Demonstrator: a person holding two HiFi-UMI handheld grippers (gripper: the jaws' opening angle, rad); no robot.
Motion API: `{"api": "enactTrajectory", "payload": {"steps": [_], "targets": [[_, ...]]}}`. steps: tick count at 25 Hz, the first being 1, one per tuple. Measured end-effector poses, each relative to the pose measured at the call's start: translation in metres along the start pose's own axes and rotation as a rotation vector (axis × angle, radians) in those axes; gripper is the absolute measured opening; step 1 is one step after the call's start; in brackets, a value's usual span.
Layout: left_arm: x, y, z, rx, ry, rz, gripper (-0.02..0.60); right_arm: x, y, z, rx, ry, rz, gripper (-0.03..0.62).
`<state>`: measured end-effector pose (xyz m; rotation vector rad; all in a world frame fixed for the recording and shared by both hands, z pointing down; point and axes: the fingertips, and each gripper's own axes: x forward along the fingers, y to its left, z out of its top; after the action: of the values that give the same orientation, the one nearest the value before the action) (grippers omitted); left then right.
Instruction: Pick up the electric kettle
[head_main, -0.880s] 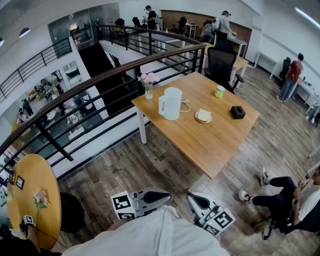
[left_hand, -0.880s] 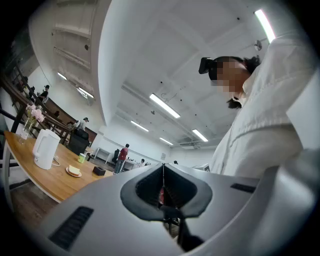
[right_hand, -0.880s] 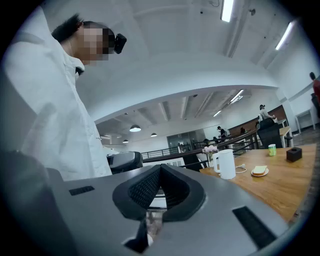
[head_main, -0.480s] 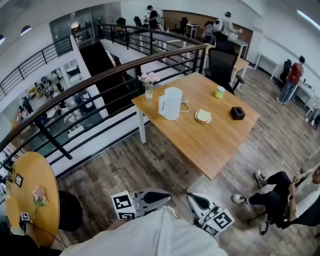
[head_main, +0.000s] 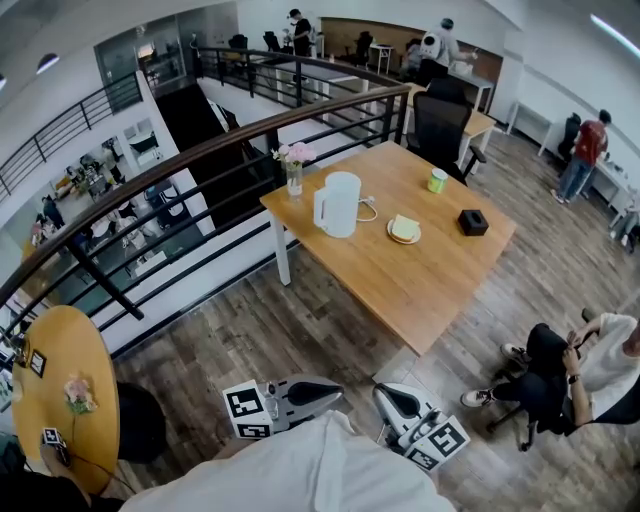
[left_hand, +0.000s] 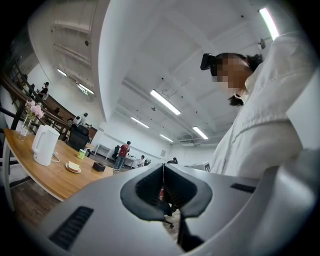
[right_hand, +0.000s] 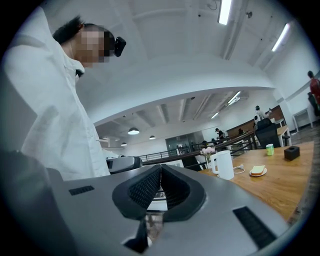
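Note:
The white electric kettle (head_main: 337, 205) stands upright on the far left part of a wooden table (head_main: 430, 285), its cord trailing to its right. It is far from both grippers. My left gripper (head_main: 338, 393) and right gripper (head_main: 379, 395) are held close to my body at the bottom of the head view, tips pointing toward each other. Both are shut with nothing between the jaws. In the left gripper view the kettle (left_hand: 44, 145) is small at the left, beyond the shut jaws of the left gripper (left_hand: 163, 167). In the right gripper view the kettle (right_hand: 223, 164) is right of the shut jaws of the right gripper (right_hand: 160, 167).
On the table are a flower vase (head_main: 293, 170), a plate with food (head_main: 405, 231), a green cup (head_main: 438, 180) and a black box (head_main: 472, 222). A curved railing (head_main: 190, 160) runs behind it. A seated person (head_main: 575, 365) is at the right, and a round yellow table (head_main: 65, 385) at the left.
The seated person at the right has shifted their legs and leaned further into view. Both grippers have stayed where they were.

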<state>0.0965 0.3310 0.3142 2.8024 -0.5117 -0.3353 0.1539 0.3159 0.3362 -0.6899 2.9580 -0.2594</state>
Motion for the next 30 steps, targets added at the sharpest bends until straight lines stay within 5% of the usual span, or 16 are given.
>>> {"api": "enactTrajectory", "payload": {"steps": [16, 30], "targets": [[0.009, 0.004, 0.000, 0.017, 0.015, -0.022, 0.008, 0.013, 0.002, 0.019, 0.001, -0.076, 0.115, 0.017], [0.032, 0.102, 0.014, 0.068, -0.004, -0.059, 0.008, 0.066, -0.079, 0.020, -0.027, -0.118, 0.098, 0.017]]}}
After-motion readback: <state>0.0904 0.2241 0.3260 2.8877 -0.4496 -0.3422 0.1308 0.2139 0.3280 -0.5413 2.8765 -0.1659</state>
